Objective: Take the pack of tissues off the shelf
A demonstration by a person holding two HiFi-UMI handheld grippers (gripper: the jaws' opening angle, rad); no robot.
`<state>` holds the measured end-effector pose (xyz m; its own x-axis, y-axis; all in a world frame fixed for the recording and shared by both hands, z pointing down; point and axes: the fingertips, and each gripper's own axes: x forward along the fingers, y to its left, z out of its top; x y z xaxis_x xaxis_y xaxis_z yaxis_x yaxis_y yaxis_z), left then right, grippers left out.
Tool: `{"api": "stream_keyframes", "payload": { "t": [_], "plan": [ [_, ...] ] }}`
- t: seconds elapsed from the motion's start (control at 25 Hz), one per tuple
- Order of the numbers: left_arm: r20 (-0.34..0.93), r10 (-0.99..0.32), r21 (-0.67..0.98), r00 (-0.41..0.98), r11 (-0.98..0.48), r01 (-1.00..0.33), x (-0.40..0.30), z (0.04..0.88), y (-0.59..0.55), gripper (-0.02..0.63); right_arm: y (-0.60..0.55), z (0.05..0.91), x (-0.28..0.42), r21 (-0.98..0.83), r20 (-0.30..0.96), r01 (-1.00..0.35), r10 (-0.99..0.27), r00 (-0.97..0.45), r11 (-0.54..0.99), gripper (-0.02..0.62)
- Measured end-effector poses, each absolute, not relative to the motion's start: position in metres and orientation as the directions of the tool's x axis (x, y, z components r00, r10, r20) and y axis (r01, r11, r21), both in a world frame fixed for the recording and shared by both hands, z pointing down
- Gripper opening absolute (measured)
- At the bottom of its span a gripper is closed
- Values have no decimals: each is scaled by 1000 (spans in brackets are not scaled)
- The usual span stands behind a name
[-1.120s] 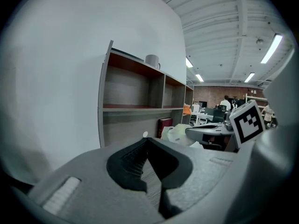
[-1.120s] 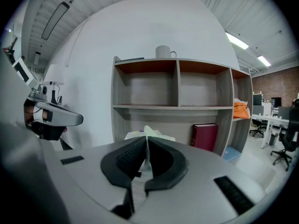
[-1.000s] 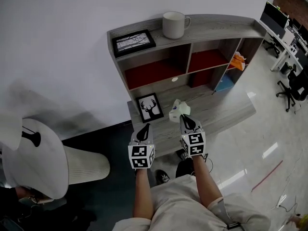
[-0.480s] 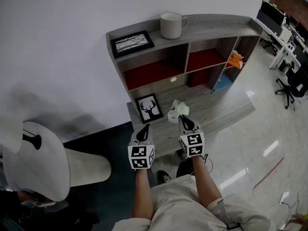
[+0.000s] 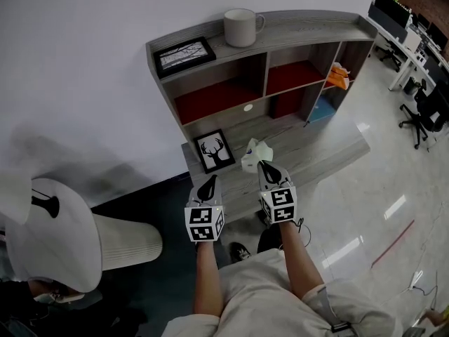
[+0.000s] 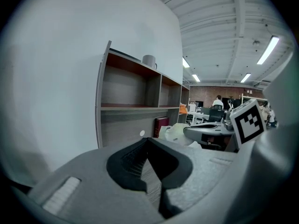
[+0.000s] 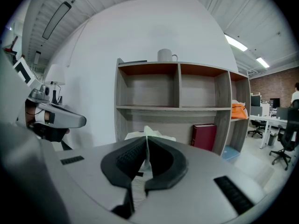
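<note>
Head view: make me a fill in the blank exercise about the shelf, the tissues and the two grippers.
1. The white mug stands on the ___ of the shelf.
2. The framed picture on the lower ledge shows a ___.
3. The tissue pack is pinched in the right gripper, while the left gripper is shut and holds ___.

Missing words: top; deer; nothing.

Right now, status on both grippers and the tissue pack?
Left gripper shut, empty. Right gripper shut on pale soft tissue pack, over grey wooden ledge. Black-framed deer picture close by, apart.
</note>
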<state>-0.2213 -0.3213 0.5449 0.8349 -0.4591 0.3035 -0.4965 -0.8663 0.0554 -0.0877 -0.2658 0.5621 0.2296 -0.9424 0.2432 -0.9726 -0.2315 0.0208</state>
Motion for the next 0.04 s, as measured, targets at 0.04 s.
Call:
{"api": "stream_keyframes", "payload": {
  "t": [0.04],
  "plan": [
    [304,-457,55,836,-868,-494,-221,546,-319,8,-264,563,-88,21,245,-972,-941,232,-234,18]
  ]
}}
